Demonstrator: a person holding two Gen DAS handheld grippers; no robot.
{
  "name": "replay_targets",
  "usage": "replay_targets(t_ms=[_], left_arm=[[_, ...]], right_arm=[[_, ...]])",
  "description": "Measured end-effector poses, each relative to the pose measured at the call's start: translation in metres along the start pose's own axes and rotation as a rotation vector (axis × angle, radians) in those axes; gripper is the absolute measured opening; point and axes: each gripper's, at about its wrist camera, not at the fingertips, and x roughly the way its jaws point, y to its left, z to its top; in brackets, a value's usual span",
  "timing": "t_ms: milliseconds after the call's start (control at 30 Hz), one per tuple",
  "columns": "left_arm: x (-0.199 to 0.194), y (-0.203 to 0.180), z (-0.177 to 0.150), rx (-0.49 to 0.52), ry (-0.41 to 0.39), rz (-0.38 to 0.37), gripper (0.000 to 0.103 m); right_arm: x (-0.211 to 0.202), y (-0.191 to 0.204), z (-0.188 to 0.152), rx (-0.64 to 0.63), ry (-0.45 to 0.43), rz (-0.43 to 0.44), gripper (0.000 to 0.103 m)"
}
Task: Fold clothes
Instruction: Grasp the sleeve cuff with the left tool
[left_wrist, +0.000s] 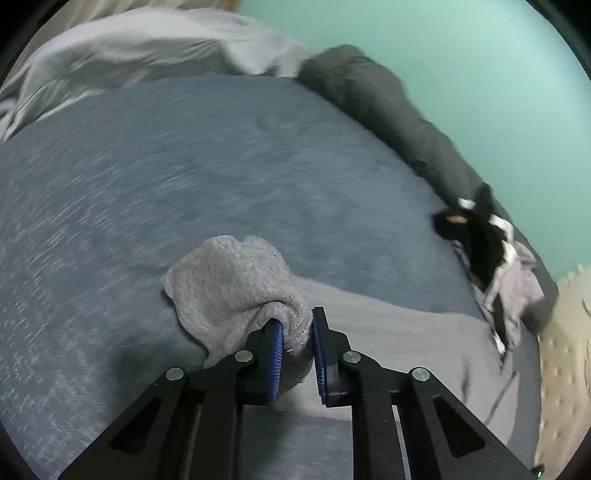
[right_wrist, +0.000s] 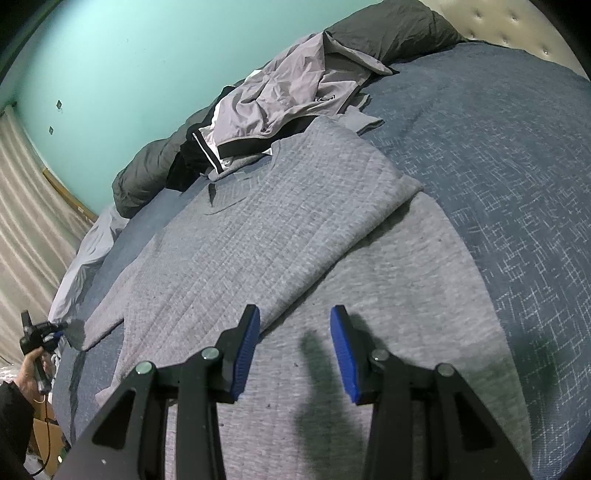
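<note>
A grey knit sweater lies spread on the blue bedspread, with its right sleeve folded across the body. My left gripper is shut on the cuff of the sweater's other sleeve and holds it bunched just above the bed. It also shows small at the far left of the right wrist view, gripping the sleeve end. My right gripper is open and empty, hovering over the sweater's lower part.
A pile of grey and black clothes lies beside the sweater's collar, also in the left wrist view. A dark grey duvet runs along the teal wall. A pale sheet is bunched at the bed's far end. Padded headboard.
</note>
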Motion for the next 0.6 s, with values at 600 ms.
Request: replay_targets(t_ms=[600], left_arm=[[0.007, -0.202, -0.032, 0.241, 0.077, -0.238, 0.015]], right_arm=[[-0.011, -0.006, 0.006, 0.009, -0.027, 0.002, 0.041]])
